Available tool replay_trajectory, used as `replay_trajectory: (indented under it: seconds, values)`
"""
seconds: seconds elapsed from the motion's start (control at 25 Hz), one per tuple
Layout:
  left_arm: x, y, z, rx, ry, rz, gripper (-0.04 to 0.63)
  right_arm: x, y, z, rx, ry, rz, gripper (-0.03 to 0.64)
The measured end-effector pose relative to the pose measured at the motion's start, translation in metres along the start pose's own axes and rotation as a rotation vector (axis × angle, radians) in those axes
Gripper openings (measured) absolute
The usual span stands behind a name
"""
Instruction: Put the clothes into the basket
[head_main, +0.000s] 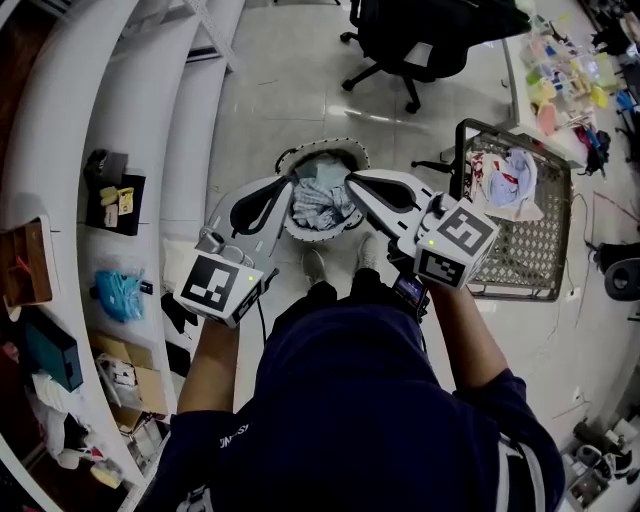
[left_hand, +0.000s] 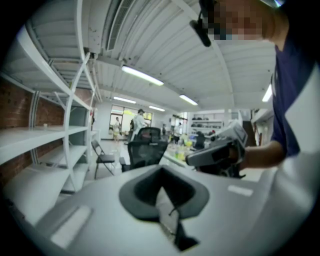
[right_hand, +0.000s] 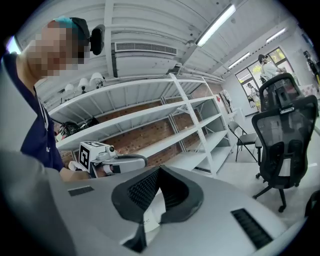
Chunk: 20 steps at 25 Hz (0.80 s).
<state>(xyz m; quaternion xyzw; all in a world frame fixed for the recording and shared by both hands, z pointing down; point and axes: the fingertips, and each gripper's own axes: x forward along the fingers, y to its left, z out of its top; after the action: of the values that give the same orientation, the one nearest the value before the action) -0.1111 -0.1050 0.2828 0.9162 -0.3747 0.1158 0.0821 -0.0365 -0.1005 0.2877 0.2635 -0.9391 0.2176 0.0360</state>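
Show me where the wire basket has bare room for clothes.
The basket is bare in its near half, between the clothes heaped at the far end and the near rim. The far end is crowded. The floor between shelf and chair is also bare.

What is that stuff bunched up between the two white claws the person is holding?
A crumpled pale blue garment, plain to see in the head view. The left gripper and the right gripper each pinch a bit of its cloth, so it hangs between them.

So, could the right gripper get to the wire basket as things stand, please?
Probably yes: the wire basket stands open-topped just beside the right gripper, nothing between them, though the left gripper also grips the same garment.
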Motion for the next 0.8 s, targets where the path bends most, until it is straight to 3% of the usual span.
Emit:
replay_trajectory:
  seconds: [0.8]
  values:
    - [-0.0057, -0.0009, -0.0059, -0.026, -0.033, -0.014, 0.003, 0.0066, 0.0108, -0.0016, -0.029, 0.035, 0.007, 0.006]
